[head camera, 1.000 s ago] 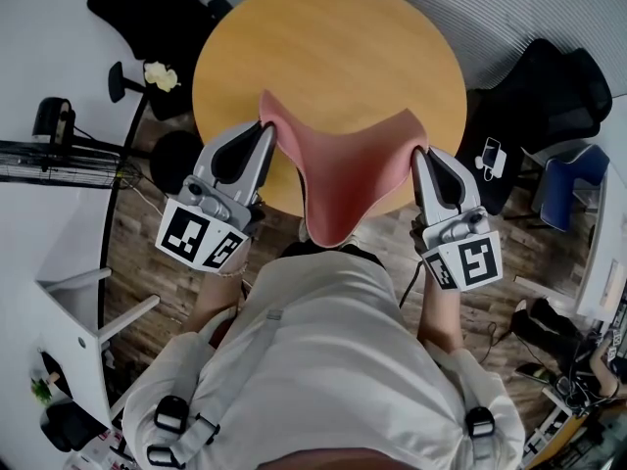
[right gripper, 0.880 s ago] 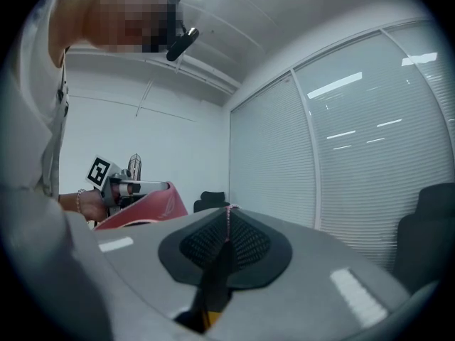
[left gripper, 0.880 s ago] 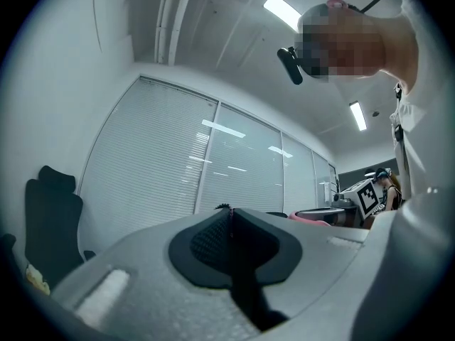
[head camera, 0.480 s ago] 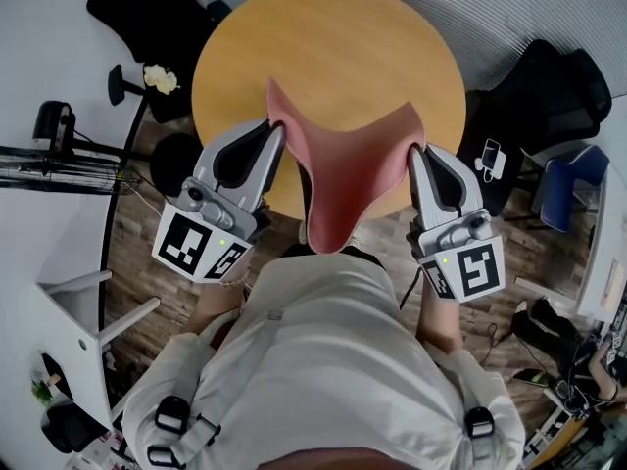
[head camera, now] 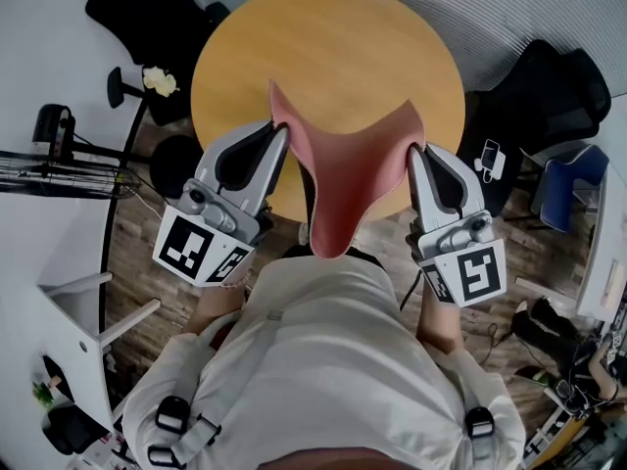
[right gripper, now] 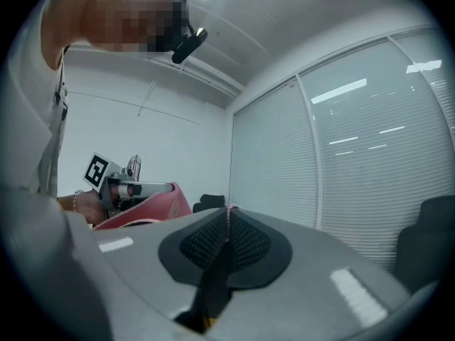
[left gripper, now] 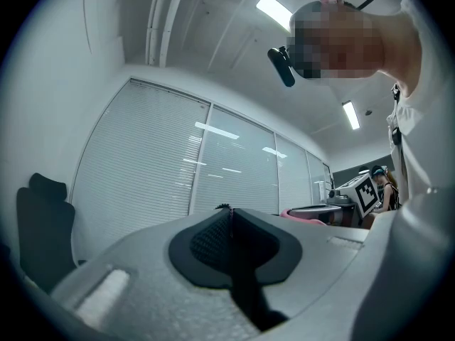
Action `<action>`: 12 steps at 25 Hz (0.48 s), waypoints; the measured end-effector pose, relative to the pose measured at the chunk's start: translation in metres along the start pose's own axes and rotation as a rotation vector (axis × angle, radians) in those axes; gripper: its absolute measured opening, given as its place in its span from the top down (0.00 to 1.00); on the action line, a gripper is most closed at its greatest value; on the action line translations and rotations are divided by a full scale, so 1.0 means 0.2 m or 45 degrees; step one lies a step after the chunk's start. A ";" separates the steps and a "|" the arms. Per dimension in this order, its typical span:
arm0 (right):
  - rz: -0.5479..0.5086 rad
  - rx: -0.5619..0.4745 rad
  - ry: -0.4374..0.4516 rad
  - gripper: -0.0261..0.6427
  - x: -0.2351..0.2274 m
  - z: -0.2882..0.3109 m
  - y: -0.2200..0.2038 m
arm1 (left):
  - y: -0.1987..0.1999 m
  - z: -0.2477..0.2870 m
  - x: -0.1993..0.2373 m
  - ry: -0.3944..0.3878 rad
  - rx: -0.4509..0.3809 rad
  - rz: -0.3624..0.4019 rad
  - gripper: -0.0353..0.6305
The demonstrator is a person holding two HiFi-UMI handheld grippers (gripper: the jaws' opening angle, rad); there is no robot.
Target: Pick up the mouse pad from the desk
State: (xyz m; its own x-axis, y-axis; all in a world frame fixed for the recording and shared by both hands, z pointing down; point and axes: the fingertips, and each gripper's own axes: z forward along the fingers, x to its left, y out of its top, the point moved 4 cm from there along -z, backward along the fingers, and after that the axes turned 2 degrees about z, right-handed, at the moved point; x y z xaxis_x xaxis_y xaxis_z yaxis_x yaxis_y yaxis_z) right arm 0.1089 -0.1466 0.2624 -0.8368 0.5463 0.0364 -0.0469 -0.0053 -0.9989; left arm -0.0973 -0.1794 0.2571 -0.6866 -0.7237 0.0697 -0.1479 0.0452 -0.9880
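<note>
1. Left hand-held gripper [head camera: 278, 131]: my jaws stood closed to a narrow seam on the left edge of the pad [head camera: 345, 169]. In the left gripper view the two dark pads [left gripper: 213, 236] met at the tip [left gripper: 227, 209], with only a thin sliver of material caught in the seam.

2. Right hand-held gripper [head camera: 415, 151]: my jaws were likewise clamped on the right edge of the pad. In the right gripper view a thin pink line ran up the seam to the tip [right gripper: 227, 210].

3. Pad position: the pink pad hung between my two hand-held grippers, over the near rim of the round wooden worktop [head camera: 333, 52]. Its two gripped edges stood high and its middle sagged into a deep fold. The lowest part of the fold pointed toward my body and lay past the worktop rim in the head view.

4. Cross-check: the left gripper view showed the pad [left gripper: 304, 212] to the right of my jaws, with the marker cube [left gripper: 366, 194] of the right hand-held gripper behind it. The right gripper view showed the pad [right gripper: 149, 206] to the left, running to the left hand-held gripper with its marker cube [right gripper: 97, 170].

5. Surroundings: both hand-held grippers pointed roughly level toward closed blinds [left gripper: 156, 169]. A black chair [head camera: 549, 81] stood to the right of the worktop on the wood floor [head camera: 147, 233].
</note>
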 end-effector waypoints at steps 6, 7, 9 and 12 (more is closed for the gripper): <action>-0.007 0.005 0.000 0.94 0.00 0.00 0.00 | -0.01 0.00 0.00 0.001 0.001 -0.001 0.92; -0.008 0.004 0.000 0.94 0.00 0.00 0.00 | -0.01 0.00 0.00 0.001 0.003 0.000 0.92; -0.010 0.004 -0.003 0.94 0.00 0.00 0.00 | -0.01 0.00 0.00 -0.001 0.005 0.000 0.92; -0.011 0.007 -0.005 0.94 0.00 0.00 0.01 | -0.01 0.00 0.01 0.000 0.005 -0.001 0.92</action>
State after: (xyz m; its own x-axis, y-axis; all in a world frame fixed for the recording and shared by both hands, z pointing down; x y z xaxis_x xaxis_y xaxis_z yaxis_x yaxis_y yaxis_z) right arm 0.1092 -0.1472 0.2611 -0.8386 0.5429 0.0452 -0.0570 -0.0050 -0.9984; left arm -0.0983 -0.1799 0.2585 -0.6866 -0.7236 0.0708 -0.1459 0.0417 -0.9884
